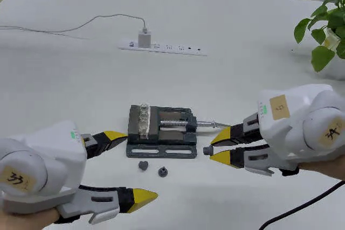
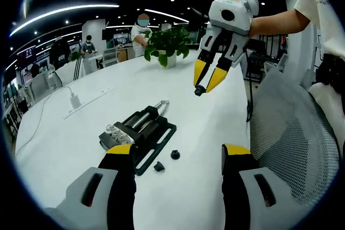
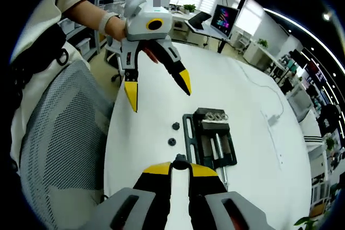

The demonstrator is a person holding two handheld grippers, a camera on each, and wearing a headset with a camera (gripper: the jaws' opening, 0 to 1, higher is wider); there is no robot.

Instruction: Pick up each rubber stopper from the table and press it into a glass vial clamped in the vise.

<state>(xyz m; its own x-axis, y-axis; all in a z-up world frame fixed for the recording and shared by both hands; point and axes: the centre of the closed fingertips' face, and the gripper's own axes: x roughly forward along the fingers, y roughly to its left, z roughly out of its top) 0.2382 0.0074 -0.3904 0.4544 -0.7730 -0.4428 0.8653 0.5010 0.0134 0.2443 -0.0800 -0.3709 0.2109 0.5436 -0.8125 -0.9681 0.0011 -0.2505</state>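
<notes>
The right gripper (image 1: pixel 213 150), at centre right, pinches a rubber stopper (image 1: pixel 207 150) in nearly closed fingers. The left gripper (image 3: pixel 159 98) has its fingers spread wide, holding nothing. At frame centre the vise (image 1: pixel 161 133) clamps a row of glass vials (image 1: pixel 144 118). Two loose stoppers (image 1: pixel 143 165) lie on the worktop (image 1: pixel 64 79) just below it.

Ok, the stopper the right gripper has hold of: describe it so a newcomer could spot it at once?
Start at the dark vise in the middle of the white table. Just off its right end, the right gripper pinches a small dark grey stopper between its yellow-tipped jaws. Unlike the two stoppers lying loose in front of the vise, this one is gripped.
</notes>
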